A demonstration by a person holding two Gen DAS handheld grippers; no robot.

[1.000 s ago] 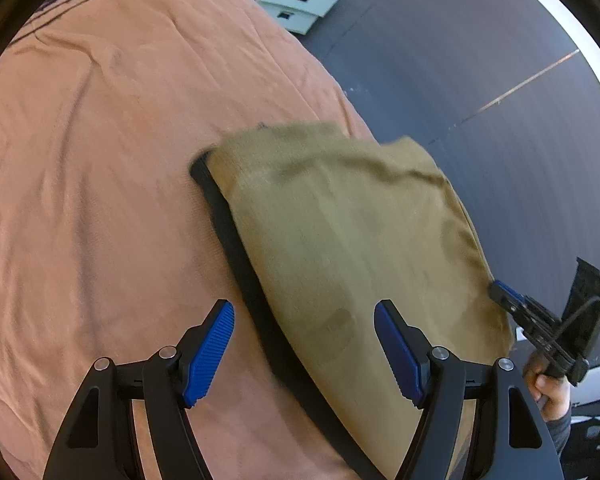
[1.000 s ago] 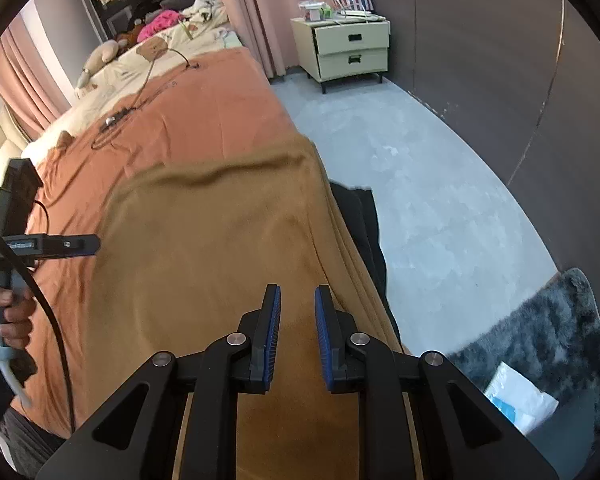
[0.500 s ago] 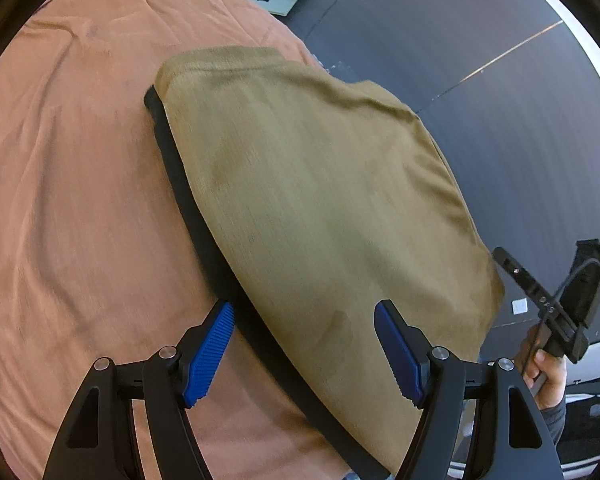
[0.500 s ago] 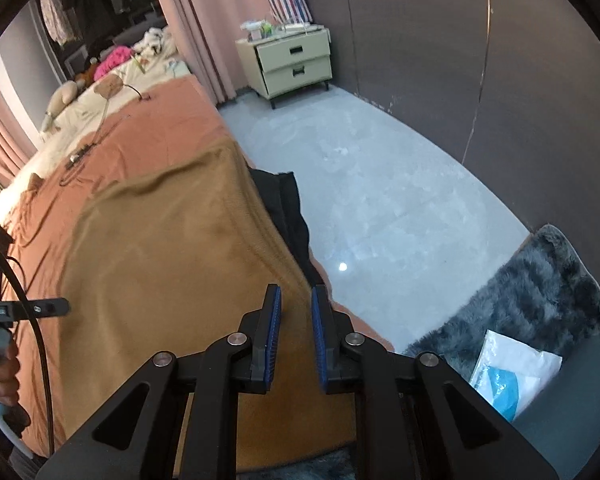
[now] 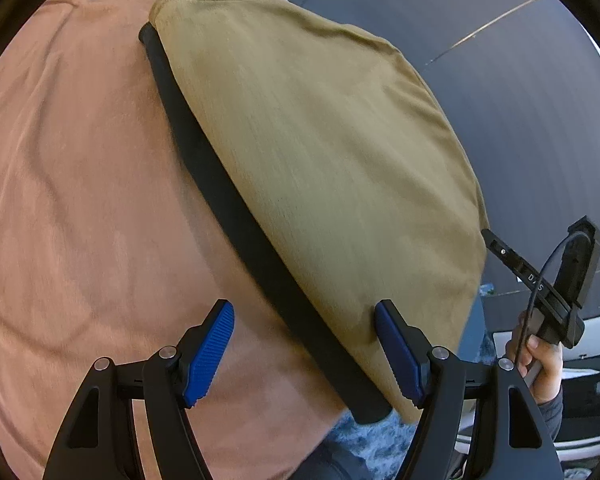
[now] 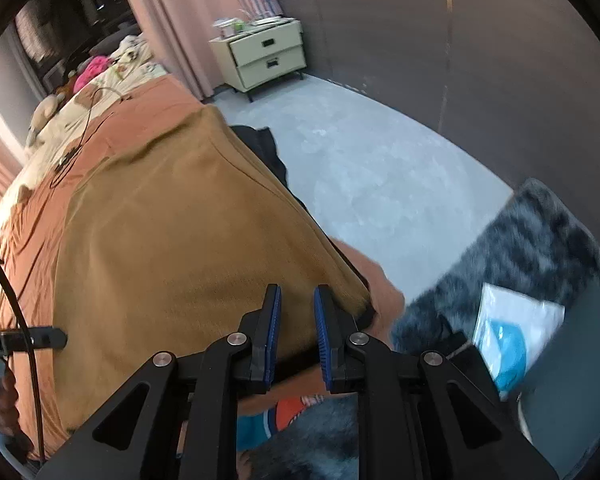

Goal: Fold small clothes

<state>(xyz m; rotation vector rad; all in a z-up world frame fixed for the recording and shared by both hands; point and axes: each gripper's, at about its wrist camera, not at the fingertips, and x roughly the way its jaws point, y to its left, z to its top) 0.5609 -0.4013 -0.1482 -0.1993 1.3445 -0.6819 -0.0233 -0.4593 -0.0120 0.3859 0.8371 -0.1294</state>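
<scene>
The left gripper (image 5: 305,354) is hovering with its jaws wide apart and empty; the right gripper (image 6: 298,334) is holding its narrow gap over nothing. The tan garment (image 5: 320,168) is lying spread on the orange bedspread (image 5: 80,200), atop a black garment (image 5: 228,208), at the bed's edge. To fold cleanly, I'd say each gripper should pinch one near corner, tan layer only. Compared with a second ago, both cameras are sitting lower and nearer, the tan cloth filling more of each view.
</scene>
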